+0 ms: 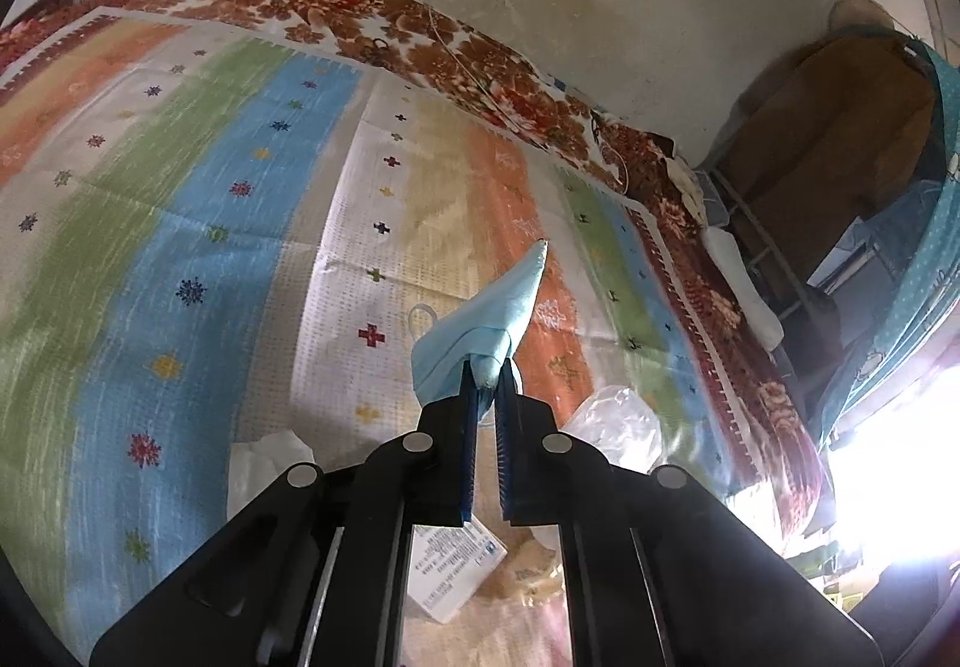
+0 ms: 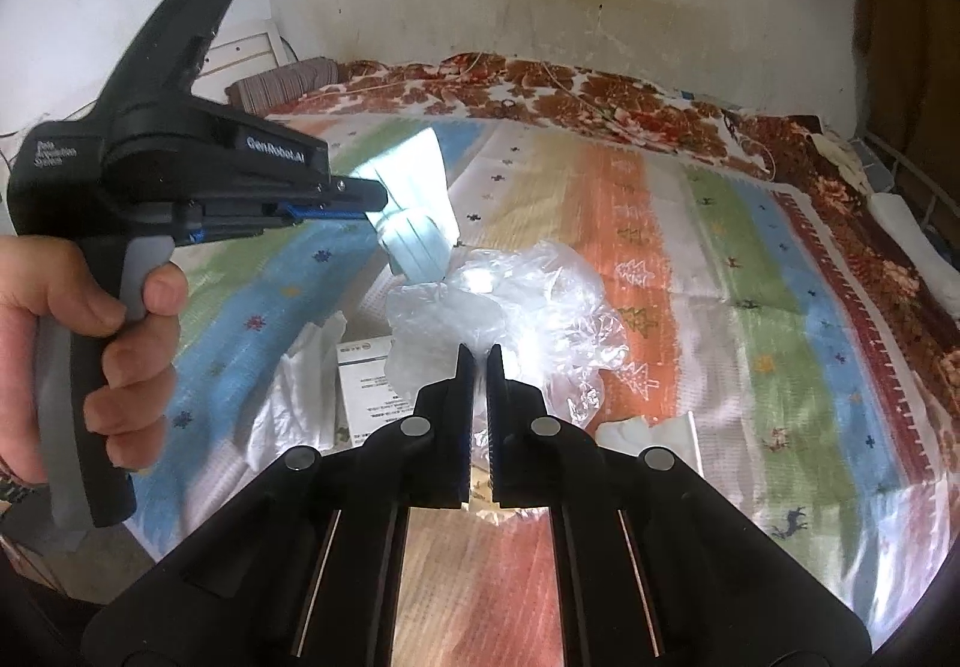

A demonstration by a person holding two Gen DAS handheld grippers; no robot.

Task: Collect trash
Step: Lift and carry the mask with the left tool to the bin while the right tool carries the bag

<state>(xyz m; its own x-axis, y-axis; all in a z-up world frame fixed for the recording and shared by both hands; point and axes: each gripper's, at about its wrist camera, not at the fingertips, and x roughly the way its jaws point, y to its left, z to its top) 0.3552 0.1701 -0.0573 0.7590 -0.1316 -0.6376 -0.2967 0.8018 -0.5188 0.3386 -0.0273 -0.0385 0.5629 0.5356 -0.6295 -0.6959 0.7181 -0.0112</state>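
Nearest the viewer, the right claw (image 2: 478, 361) is clenched on the near edge of a clear plastic bag (image 2: 516, 301), which lies crumpled on a striped bed cover (image 2: 750, 271). To the left of the bag lie a white tissue (image 2: 300, 391) and a printed white box (image 2: 366, 391), and to its right another white tissue (image 2: 648, 433); all look like trash not yet gathered. Just beyond the bag, the left claw (image 1: 487, 367) grips a pale blue face mask (image 1: 480, 325) and holds it in the air above the bag's far-left side. To do this step well, the right claw should probably lift the bag's edge so its mouth opens, and the mask should be let go only once it is over that opening. At the far side, the floral blanket (image 2: 600, 96) meets the stained wall (image 2: 660, 6).
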